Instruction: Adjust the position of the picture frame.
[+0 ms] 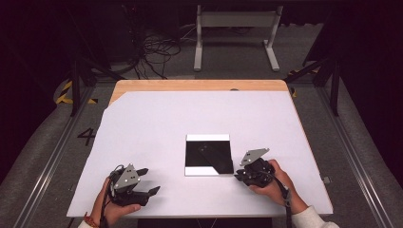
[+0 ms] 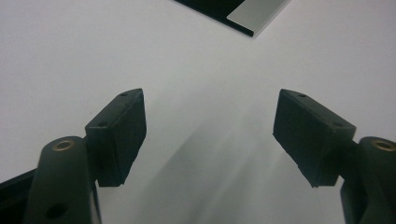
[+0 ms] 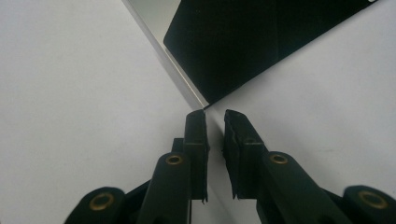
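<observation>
So the desk [image 1: 157,123] is covered by a big white sheet, with a strip of bare wood left showing along the far edge. A flat square panel [image 1: 209,155], black and glossy with pale bands on its near and far edges, is laid on the sheet a bit right of centre.

The right gripper [image 1: 243,175] is held low just beside the panel's near right corner. In the right gripper view its fingers [image 3: 196,135] are seen drawn narrow, only a slim gap left, with nothing pinched, and the panel's corner is found right at their tips, lined up with the gap. Whether it's actually touched can't be told.

The left gripper [image 1: 148,181] is kept near the front left of the sheet, well apart from the panel. Its fingers [image 2: 119,135] are spread wide over bare white sheet, nothing between them, and just a corner of the panel is caught far ahead.

Below the desk, grey floor and a tangle of cables [image 1: 152,52] are visible at the back.
</observation>
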`<state>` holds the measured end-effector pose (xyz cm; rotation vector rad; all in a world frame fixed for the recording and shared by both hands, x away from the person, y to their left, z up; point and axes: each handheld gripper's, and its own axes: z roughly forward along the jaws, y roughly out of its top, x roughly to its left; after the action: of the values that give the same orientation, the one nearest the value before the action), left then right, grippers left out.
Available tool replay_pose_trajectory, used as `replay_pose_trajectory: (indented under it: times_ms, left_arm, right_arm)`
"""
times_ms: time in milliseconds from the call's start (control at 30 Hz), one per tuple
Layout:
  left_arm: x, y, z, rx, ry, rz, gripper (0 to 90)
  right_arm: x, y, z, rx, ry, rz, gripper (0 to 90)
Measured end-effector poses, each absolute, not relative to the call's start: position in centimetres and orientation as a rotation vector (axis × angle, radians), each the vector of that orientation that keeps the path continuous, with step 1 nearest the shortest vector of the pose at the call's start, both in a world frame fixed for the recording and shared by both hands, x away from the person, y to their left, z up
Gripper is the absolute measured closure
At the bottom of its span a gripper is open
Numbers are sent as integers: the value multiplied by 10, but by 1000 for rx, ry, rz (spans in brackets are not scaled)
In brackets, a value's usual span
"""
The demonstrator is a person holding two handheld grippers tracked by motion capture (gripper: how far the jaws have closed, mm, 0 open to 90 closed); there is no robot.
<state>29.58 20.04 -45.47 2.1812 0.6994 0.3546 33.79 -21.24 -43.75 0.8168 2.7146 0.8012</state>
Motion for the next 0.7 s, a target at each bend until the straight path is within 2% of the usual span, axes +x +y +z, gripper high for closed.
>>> replay_pose_trajectory:
  times_ms: [200,700]
  left_arm:
    - [297,199,-456,2186,705,347,262]
    - [302,200,-459,2188,708,326,255]
  right_arm:
    - [345,-200,-435,812,2742,743,813]
    - [346,-207,-439,821,2735,833,812]
